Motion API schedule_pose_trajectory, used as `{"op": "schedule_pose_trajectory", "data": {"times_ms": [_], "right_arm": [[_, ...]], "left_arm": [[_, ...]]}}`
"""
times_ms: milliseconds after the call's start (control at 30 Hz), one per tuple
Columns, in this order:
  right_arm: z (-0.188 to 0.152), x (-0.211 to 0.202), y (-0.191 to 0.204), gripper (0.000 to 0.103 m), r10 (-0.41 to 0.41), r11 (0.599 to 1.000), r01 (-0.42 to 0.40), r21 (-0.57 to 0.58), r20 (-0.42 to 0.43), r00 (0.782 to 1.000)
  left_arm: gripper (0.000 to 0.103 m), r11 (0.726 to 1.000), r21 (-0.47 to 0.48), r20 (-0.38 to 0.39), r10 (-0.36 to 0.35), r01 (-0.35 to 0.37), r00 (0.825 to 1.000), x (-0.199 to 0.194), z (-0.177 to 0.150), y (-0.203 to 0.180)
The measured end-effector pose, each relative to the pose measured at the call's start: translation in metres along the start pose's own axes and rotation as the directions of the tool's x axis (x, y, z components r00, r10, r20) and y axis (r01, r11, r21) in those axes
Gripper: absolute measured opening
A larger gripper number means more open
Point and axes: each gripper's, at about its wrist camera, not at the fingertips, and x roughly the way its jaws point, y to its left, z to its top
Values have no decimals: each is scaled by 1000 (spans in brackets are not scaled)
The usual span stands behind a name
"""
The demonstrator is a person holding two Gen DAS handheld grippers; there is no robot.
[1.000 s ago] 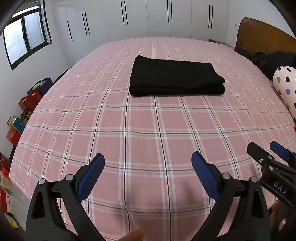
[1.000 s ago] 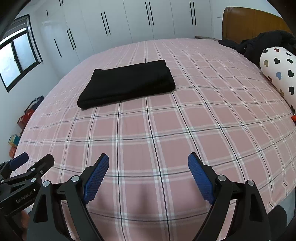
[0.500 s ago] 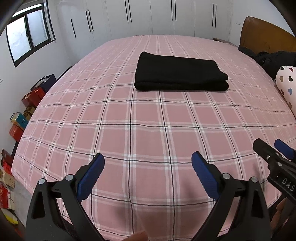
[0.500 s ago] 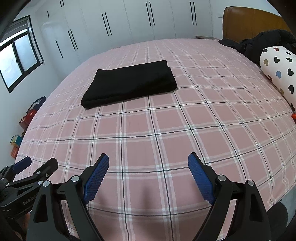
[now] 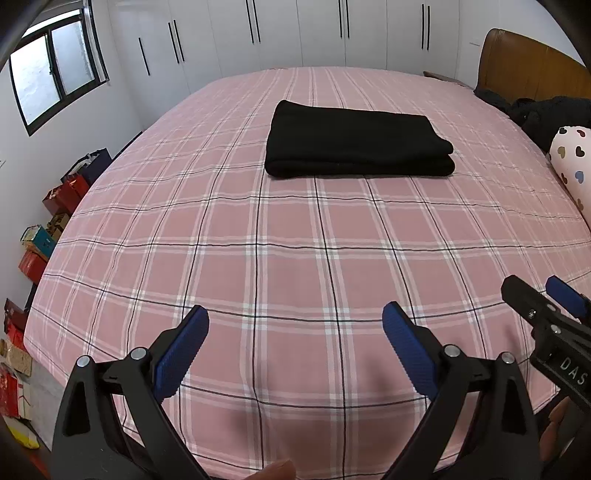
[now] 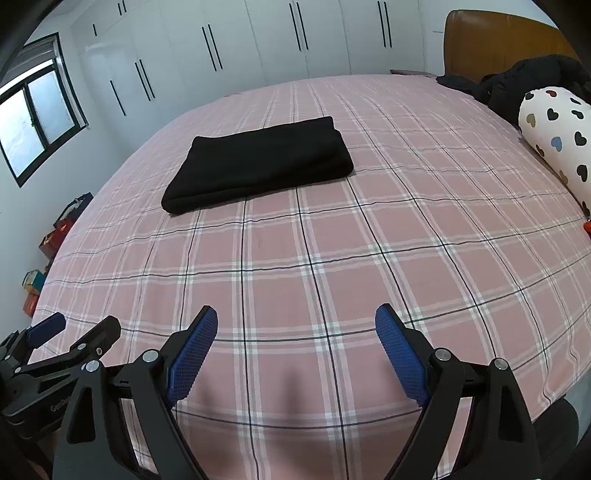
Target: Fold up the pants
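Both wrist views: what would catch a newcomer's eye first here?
The black folded pants stand out, lying alone in the middle of the pink plaid bed. In the foreground, the left gripper and right gripper hang open and empty over the near edge. A heart-print pillow lies at the right.

A home bedroom: a bed [image 5: 258, 258] in pink plaid sheet, white wardrobes [image 5: 295, 33] behind, wooden headboard [image 5: 532, 70] far right.

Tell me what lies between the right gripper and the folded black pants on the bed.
Nothing but bare pink plaid bedsheet lies between the right gripper and the folded black pants. The right wrist view shows it plainly; its jaws stand open and empty.
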Motion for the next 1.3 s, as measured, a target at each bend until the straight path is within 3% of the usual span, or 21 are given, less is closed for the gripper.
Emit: {"op": "schedule_pose_trajectory", "data": {"times_ms": [1300], "right_arm": [[-3, 4, -1, 86, 9, 1000, -9, 4, -23, 1000]], "left_arm": [[93, 1000, 9, -23, -4, 4, 1000, 5, -5, -1]]}}
